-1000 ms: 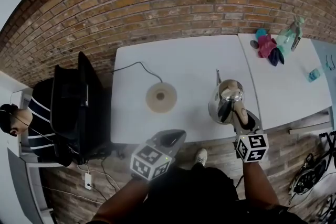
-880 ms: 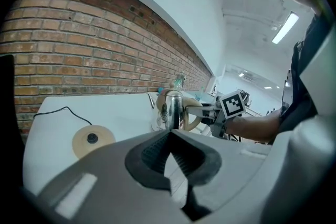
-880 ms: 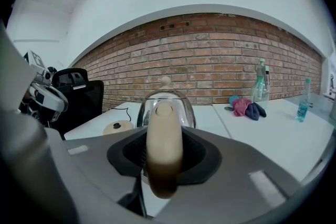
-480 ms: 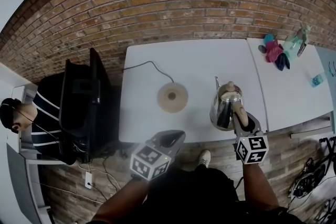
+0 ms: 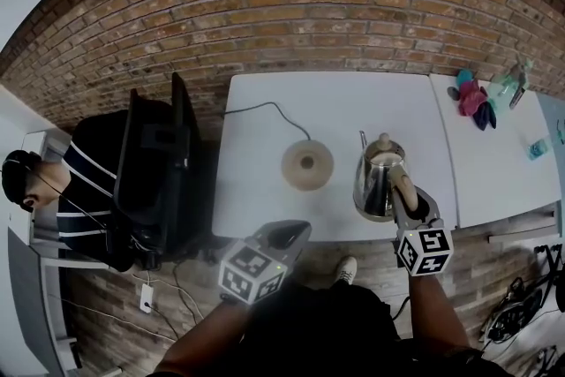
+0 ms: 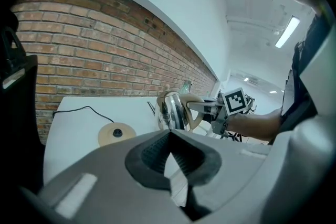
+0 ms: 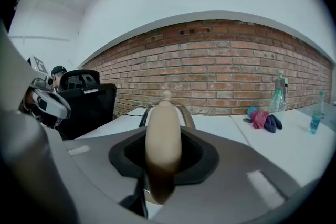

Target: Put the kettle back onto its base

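The right gripper (image 5: 404,192) is clamping the pale handle (image 7: 163,144) of the steel kettle (image 5: 378,179). Its jaws have just been closing further with the handle filling the space between them, so the hold is judged to be tightening, not slackening. Compared with the earlier pictures, the kettle is now sitting clearly nearer the round base (image 5: 307,165). The two are not yet touching, and the kettle is lying to the base's right, near the front edge of the white table (image 5: 265,115). Whether its underside is clearing the tabletop cannot be told, as the left gripper view is hiding it behind that gripper's own body. The left gripper (image 5: 284,234) is hanging off the table's front edge, its jaws drawn together on nothing and taking no part. The base is lying bare, with its cord (image 5: 265,109) trailing away to the left. In my judgement the carrying step is under way and the seating is outstanding: the kettle is needing to come squarely over the base's centre and go down level.
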### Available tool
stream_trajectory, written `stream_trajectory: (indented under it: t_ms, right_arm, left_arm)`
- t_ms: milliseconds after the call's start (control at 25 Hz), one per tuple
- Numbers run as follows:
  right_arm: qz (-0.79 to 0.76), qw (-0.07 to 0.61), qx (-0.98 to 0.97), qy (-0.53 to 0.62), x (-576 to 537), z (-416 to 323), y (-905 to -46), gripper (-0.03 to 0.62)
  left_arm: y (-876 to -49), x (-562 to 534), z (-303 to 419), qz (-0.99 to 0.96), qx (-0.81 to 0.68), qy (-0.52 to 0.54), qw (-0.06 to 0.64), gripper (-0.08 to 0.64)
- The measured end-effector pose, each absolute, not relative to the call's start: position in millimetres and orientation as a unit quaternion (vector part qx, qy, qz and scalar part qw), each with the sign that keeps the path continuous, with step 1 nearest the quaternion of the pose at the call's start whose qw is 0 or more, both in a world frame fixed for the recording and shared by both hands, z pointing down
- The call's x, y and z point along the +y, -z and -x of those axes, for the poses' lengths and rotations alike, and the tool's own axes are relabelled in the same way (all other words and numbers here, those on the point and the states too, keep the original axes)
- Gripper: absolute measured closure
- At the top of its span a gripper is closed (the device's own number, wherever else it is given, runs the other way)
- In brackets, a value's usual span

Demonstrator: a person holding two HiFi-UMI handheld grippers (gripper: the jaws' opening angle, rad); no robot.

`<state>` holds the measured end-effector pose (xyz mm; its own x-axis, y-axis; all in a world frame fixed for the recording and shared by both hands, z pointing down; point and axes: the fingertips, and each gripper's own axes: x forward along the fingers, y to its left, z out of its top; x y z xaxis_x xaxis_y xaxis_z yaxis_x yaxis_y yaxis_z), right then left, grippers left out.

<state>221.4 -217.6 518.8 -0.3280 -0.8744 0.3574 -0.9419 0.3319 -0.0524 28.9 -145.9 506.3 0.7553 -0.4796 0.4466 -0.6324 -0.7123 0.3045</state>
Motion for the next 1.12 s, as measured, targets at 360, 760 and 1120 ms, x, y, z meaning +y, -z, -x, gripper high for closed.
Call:
stream_trajectory:
  t_ms: [360,760,1120]
  right_arm:
    - [-0.535,0.128,-0.828,-0.107,-246.8,-166.7,-497.8,0.474]
    - [-0.504,0.118,-0.849,-0.106,-283.9,-101.0,-493.6,0.476]
    - [-0.484,0.121,-0.861,-0.103,-330.3,-54.0,-498.2,0.477]
  left_arm:
    - [-504.2,-150.6,19.4,-0.897,-0.343,-0.152,0.233,0.559]
    - [-497.0,-167.1,72.0,-0.885,-0.382,-0.133,0.231,0.559]
    - [-496.7,-182.5,96.8,-0.879,-0.395,-0.126,0.235,0.559]
